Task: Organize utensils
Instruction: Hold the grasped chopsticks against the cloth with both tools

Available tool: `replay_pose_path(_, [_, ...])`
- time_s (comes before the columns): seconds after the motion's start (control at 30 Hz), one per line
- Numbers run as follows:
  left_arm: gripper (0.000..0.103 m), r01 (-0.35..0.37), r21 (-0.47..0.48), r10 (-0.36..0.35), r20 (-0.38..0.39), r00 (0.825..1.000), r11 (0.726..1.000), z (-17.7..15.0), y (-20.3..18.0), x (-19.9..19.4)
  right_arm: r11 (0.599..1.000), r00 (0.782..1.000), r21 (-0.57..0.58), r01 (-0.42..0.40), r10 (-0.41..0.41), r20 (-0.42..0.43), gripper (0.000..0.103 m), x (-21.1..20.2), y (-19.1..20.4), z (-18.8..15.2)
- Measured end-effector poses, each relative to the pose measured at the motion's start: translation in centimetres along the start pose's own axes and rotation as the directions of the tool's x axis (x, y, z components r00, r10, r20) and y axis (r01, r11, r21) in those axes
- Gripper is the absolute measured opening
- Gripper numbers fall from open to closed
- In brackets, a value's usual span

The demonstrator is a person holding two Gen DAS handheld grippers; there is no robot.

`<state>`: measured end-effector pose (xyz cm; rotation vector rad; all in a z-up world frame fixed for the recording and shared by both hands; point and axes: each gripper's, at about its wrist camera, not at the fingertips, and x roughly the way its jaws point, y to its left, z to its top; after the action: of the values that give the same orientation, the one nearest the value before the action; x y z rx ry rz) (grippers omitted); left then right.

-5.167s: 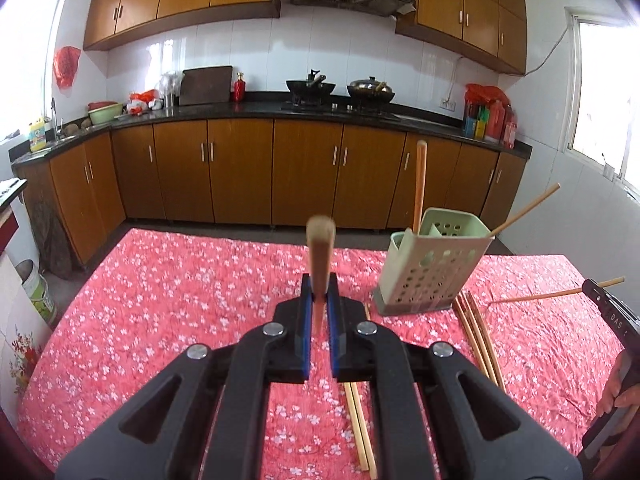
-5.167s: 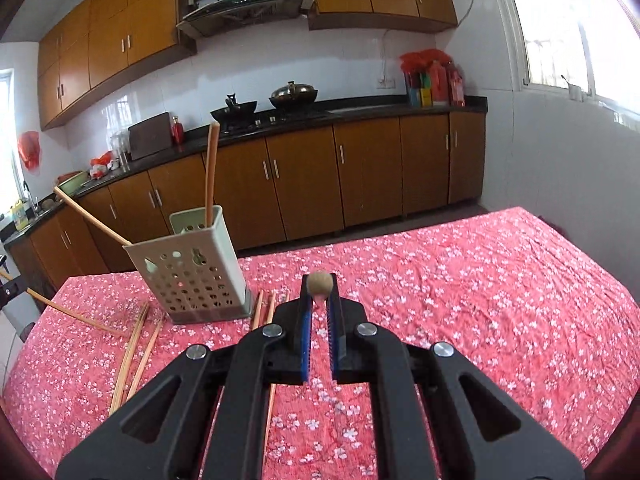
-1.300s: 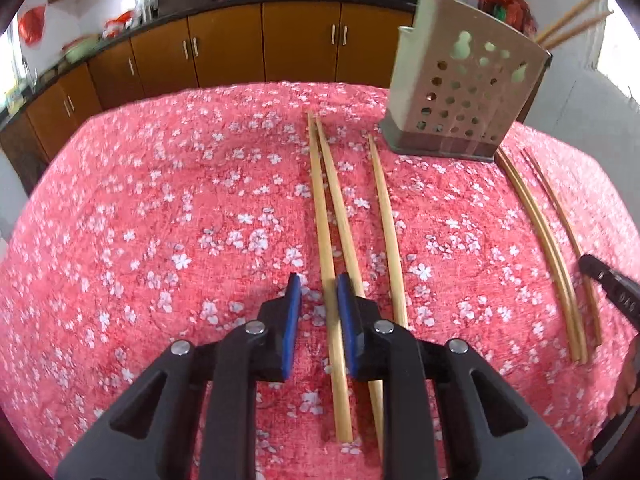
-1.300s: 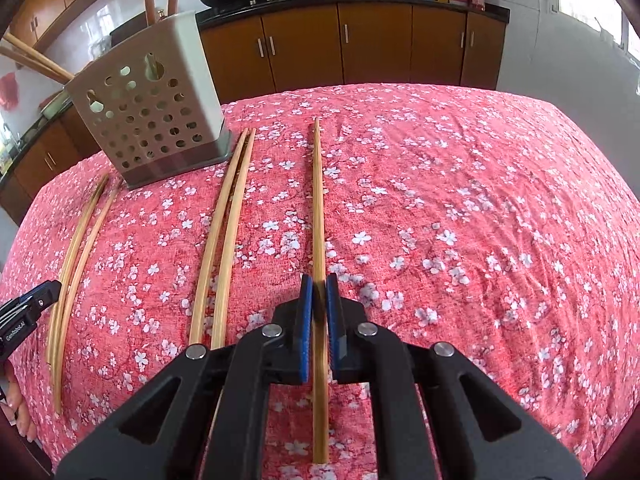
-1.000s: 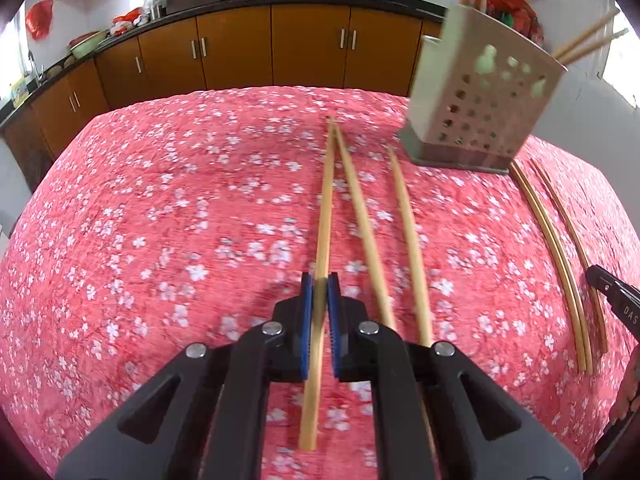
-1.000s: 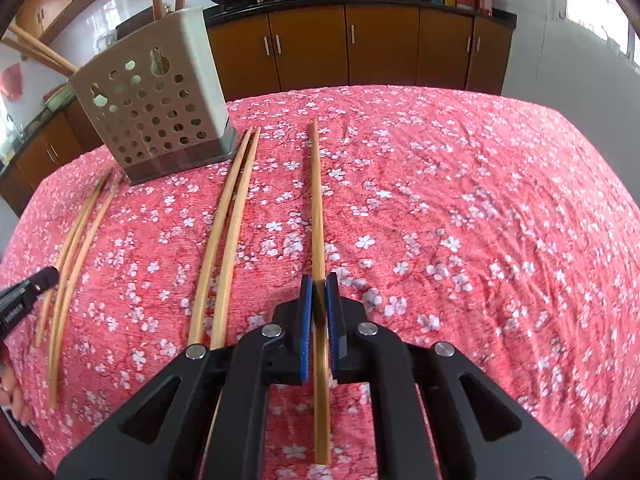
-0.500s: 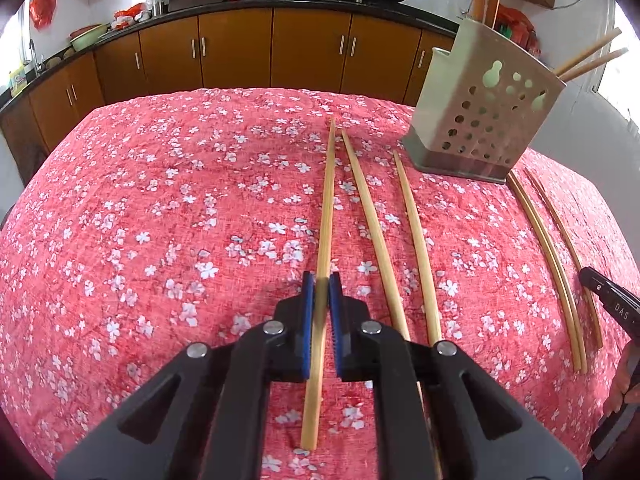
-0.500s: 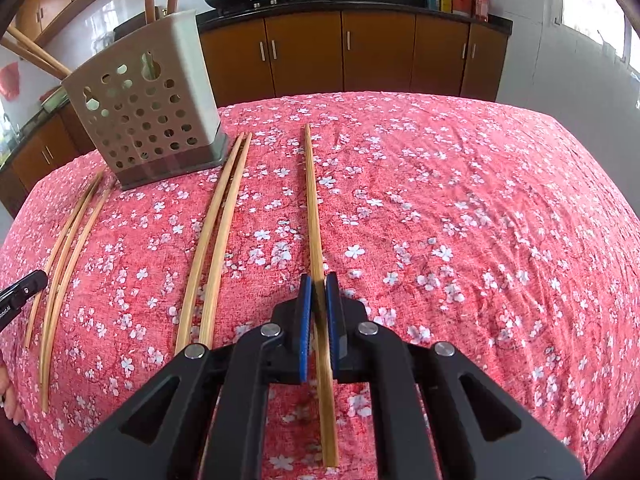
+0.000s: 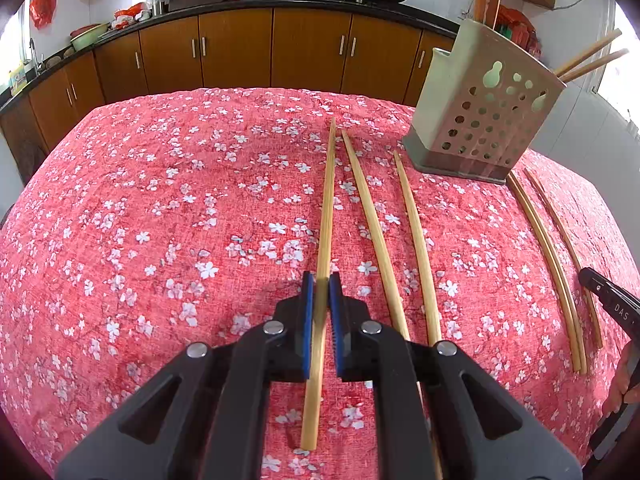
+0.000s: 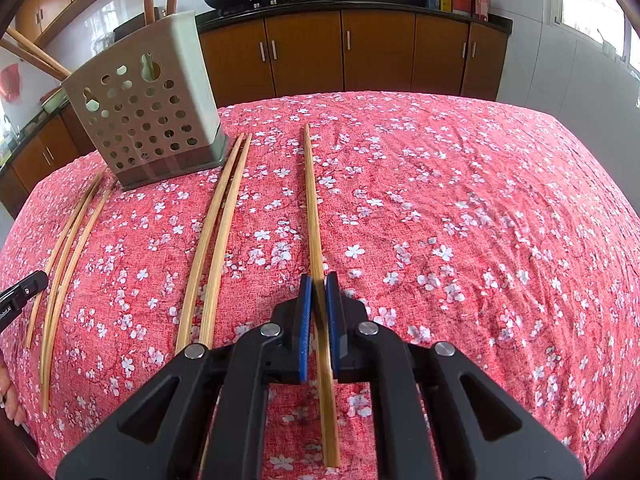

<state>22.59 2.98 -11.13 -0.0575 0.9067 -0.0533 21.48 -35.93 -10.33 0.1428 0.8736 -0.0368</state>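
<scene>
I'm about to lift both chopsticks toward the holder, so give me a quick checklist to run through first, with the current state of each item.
1. Left gripper shut on a pale bamboo chopstick: ok.
2. Right gripper shut on its own bamboo chopstick: ok.
3. Each gripper holds one stick only, neighbouring loose chopsticks lie apart: ok.
4. Beige perforated plastic utensil holder upright on the red floral tablecloth: ok.
5. Room left inside the holder: cannot tell, its opening is hidden.
6. Held sticks clear of the cloth: cannot tell.
</scene>
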Motion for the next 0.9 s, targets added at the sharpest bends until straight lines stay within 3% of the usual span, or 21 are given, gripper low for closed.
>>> replay_pose_path(0.9, [0.010, -0.031, 0.047, 0.031, -0.004, 1.000, 0.998, -1.0, -0.9, -1.2, 1.000, 1.000, 0.007, -0.015, 0.015, -0.006, 0.009, -1.3, -0.4, -1.6])
